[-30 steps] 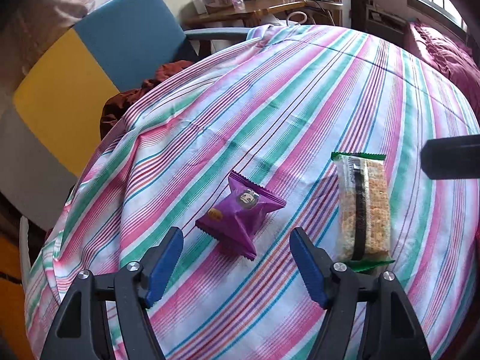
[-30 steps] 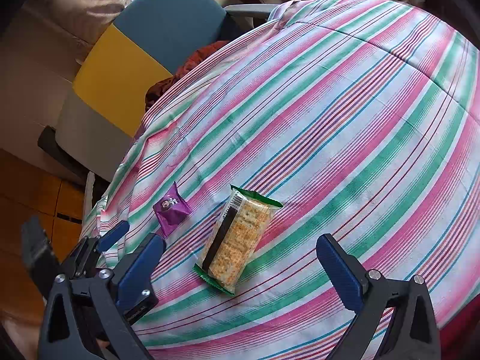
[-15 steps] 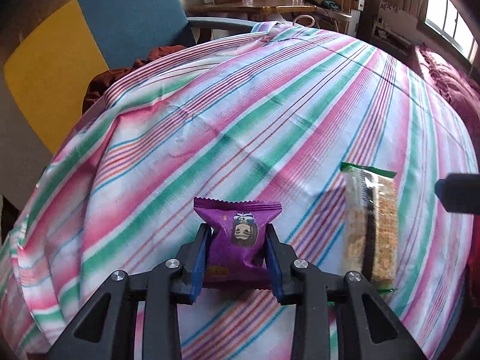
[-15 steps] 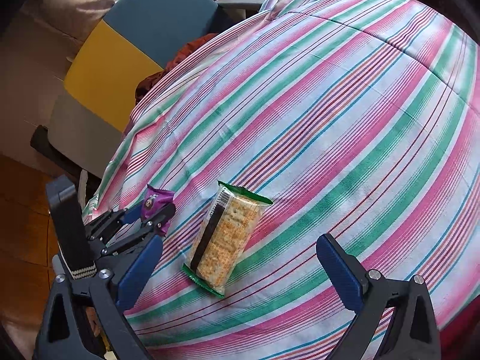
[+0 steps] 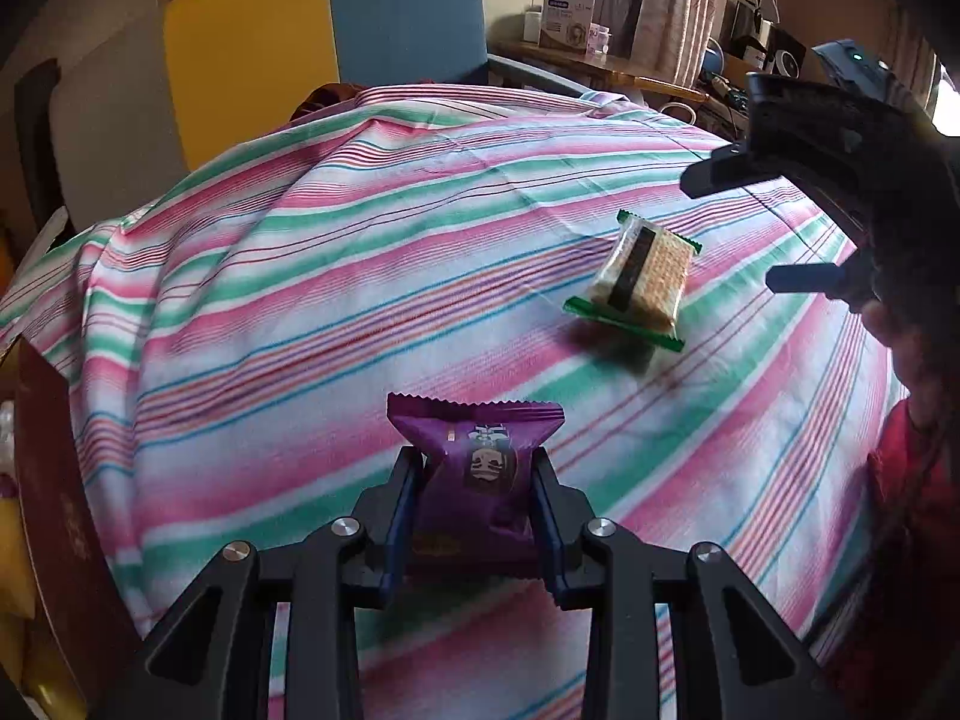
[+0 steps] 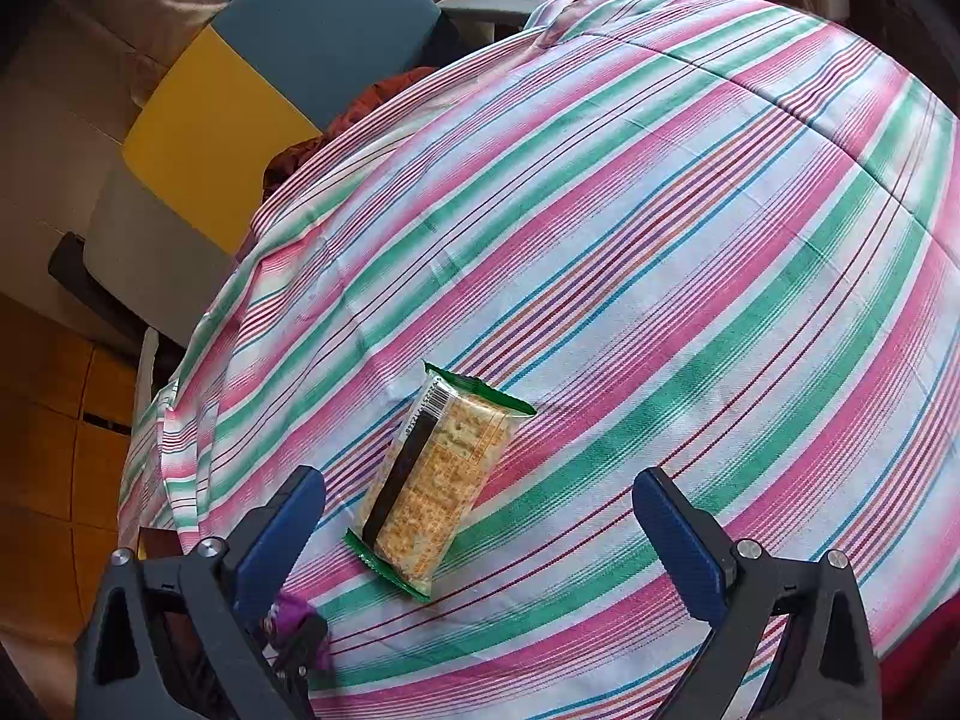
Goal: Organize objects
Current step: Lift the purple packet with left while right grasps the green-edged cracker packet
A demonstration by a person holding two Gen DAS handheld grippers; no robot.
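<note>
Snack packet clamped in your left gripper, cracker pack lying free

Your left gripper [image 5: 477, 498], at the bottom centre of the left wrist view, has its blue pads pressed against both sides of a purple snack packet [image 5: 477, 468]. The packet stands upright between them, its crimped top edge uppermost, above the striped tablecloth [image 5: 300, 276].

In the right wrist view, your right gripper [image 6: 480, 516] has its fingers spread wide apart, holding nothing. A cracker pack [image 6: 435, 474] with green ends lies flat on the cloth in the lower centre of that frame, between the two fingers but touching neither.

A yellow and blue chair [image 6: 258, 78] sits at the upper left, beyond the cloth.
</note>
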